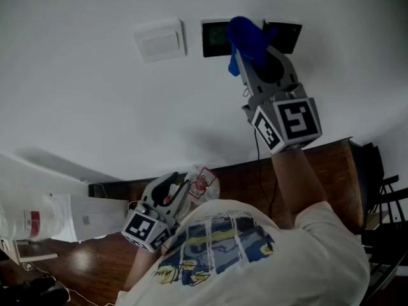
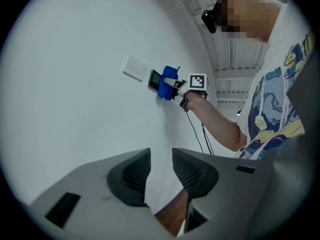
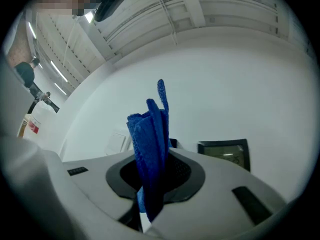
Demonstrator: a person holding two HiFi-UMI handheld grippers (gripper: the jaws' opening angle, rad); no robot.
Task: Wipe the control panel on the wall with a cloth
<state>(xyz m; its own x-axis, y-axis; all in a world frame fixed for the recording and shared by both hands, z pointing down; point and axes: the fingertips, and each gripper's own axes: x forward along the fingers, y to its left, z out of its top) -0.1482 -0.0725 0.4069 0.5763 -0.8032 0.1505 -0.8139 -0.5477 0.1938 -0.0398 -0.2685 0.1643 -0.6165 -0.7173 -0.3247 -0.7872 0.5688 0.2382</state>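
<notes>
Two dark control panels are set in the white wall: one (image 1: pixel 214 38) on the left and one (image 1: pixel 285 36) on the right. My right gripper (image 1: pixel 255 59) is raised to the wall and shut on a bunched blue cloth (image 1: pixel 246 38). The cloth sits between the panels and overlaps the left one's right edge. In the right gripper view the cloth (image 3: pixel 150 144) stands up between the jaws, with one panel (image 3: pixel 225 154) to its right. My left gripper (image 1: pixel 171 190) hangs low by the person's chest, jaws slightly apart and holding nothing (image 2: pixel 161 171).
A white switch plate (image 1: pixel 159 41) is on the wall left of the panels. A dark wooden floor (image 1: pixel 242 177) runs along the wall's base, with a black cable (image 1: pixel 257 148) hanging down. A clear plastic bag with a red label (image 1: pixel 204 183) is near the left gripper. White items (image 1: pixel 38 222) are at the lower left.
</notes>
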